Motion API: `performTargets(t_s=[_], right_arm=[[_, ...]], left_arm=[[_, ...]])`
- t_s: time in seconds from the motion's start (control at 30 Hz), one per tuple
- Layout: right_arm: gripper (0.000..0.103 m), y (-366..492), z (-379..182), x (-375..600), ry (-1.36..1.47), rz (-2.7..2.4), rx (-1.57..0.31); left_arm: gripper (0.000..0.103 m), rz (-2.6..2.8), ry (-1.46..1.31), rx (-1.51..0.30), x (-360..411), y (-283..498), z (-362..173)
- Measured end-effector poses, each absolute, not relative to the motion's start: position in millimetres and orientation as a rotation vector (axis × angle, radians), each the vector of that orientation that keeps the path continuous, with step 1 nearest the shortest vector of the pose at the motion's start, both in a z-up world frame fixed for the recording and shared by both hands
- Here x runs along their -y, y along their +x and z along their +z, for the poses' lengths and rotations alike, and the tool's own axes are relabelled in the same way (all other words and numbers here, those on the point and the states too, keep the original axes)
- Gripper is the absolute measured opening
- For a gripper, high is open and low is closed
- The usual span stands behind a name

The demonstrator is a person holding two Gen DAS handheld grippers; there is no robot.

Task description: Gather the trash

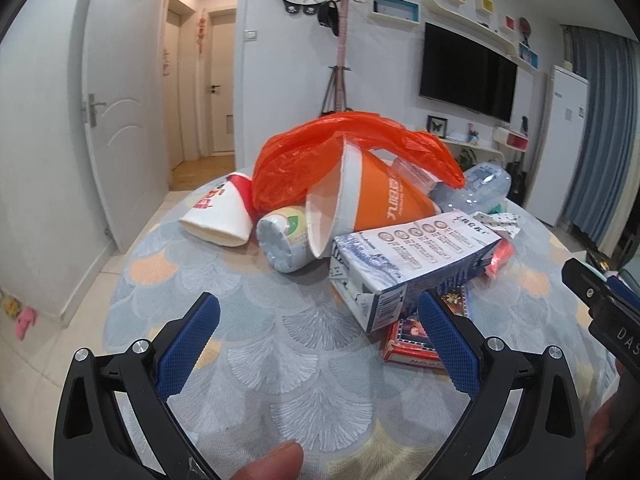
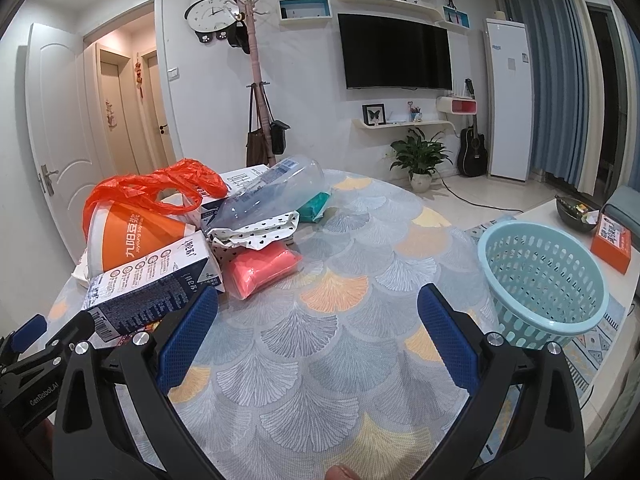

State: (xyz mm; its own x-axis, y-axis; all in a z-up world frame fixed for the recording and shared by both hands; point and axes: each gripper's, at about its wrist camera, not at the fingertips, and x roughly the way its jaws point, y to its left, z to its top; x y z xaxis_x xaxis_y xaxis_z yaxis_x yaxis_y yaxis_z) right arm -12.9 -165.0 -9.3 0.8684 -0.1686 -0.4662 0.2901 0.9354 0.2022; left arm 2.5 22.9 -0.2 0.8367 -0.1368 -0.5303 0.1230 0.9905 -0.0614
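Observation:
A pile of trash lies on the round table (image 1: 280,360): a blue-white carton (image 1: 408,264), an orange paper cup (image 1: 376,204), an orange plastic bag (image 1: 320,148), a red-white cup (image 1: 220,212), a small bottle (image 1: 284,240), a clear plastic bottle (image 2: 272,196) and a pink packet (image 2: 264,264). My left gripper (image 1: 320,312) is open and empty, just short of the carton. My right gripper (image 2: 318,304) is open and empty over bare tablecloth, right of the pile. A light-blue basket (image 2: 544,280) stands beyond the table's right edge.
A red flat box (image 1: 412,340) lies under the carton. A polka-dot wrapper (image 2: 260,232) and a teal packet (image 2: 316,204) sit in the pile. A low table with a bowl (image 2: 576,212) and an orange box (image 2: 612,240) stands at the right.

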Motion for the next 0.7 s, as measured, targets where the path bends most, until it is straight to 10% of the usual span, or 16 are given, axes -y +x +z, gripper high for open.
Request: performTargets(t_s=[0.7], right_arm=[[0.095, -20, -11, 182, 0.357, -0.213, -0.47]], left_arm=[[0.096, -0.446, 0.486, -0.697, 53, 78, -1]])
